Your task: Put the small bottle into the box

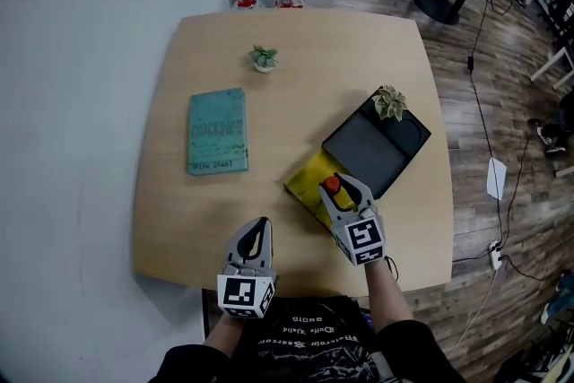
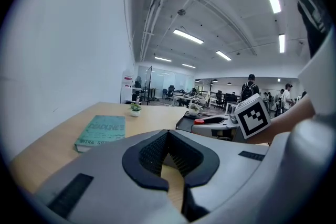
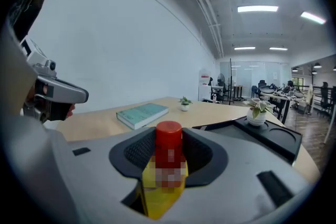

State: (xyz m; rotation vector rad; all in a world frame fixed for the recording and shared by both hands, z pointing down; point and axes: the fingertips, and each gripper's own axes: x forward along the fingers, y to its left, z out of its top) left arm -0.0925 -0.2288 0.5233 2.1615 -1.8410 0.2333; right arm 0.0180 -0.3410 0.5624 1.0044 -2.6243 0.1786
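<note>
My right gripper point(image 1: 334, 189) is shut on a small yellow bottle with a red cap point(image 1: 332, 185), held upright between the dark pads point(image 3: 137, 152). In the right gripper view the bottle point(image 3: 168, 162) fills the hollow of the jaws. It hangs over the near end of the yellow box point(image 1: 308, 182), which lies against a black flat tray-like part point(image 1: 369, 150). My left gripper point(image 1: 257, 231) rests near the table's front edge, left of the box, its jaws together with nothing in them; bare tabletop shows behind its pads point(image 2: 152, 157).
A teal book point(image 1: 217, 130) lies left of centre on the round-cornered wooden table point(image 1: 296, 31). One small potted plant point(image 1: 264, 58) stands at the back, another point(image 1: 389, 102) on the black part's far corner. Wall to the left, office floor and desks to the right.
</note>
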